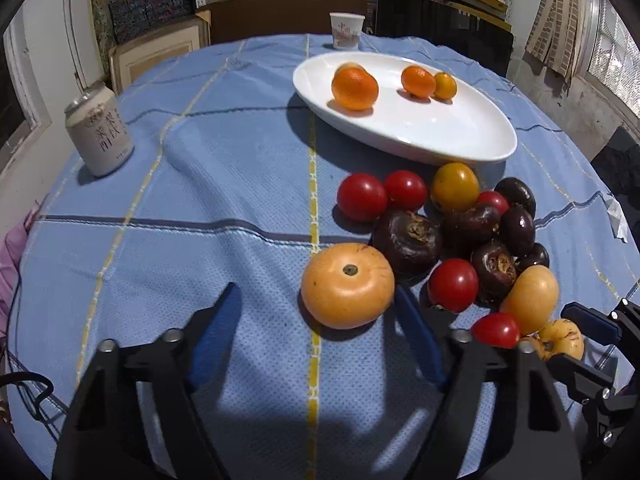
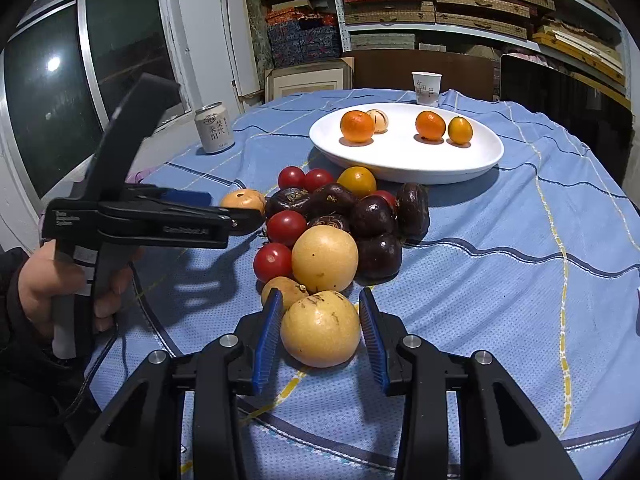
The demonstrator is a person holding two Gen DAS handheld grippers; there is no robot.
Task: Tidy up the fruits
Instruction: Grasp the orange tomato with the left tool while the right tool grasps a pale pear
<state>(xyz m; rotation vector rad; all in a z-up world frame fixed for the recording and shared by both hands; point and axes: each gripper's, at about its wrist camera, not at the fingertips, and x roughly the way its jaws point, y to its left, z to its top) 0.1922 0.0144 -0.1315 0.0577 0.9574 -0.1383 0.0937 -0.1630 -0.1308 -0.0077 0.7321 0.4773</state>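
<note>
On the blue checked tablecloth (image 2: 500, 240), the right gripper (image 2: 320, 334) grips a pale yellow fruit (image 2: 320, 328), while the left gripper (image 1: 320, 320) stands open around an orange fruit (image 1: 347, 285).

left wrist: near, tilted down | right wrist: same | shared: plate (image 1: 404, 136)

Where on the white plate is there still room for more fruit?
The white plate is bare across its near half, in front of the four fruits lined up toward its far rim, and at its right end past the small orange fruit. The cloth in front of the plate is crowded with the fruit pile.
</note>
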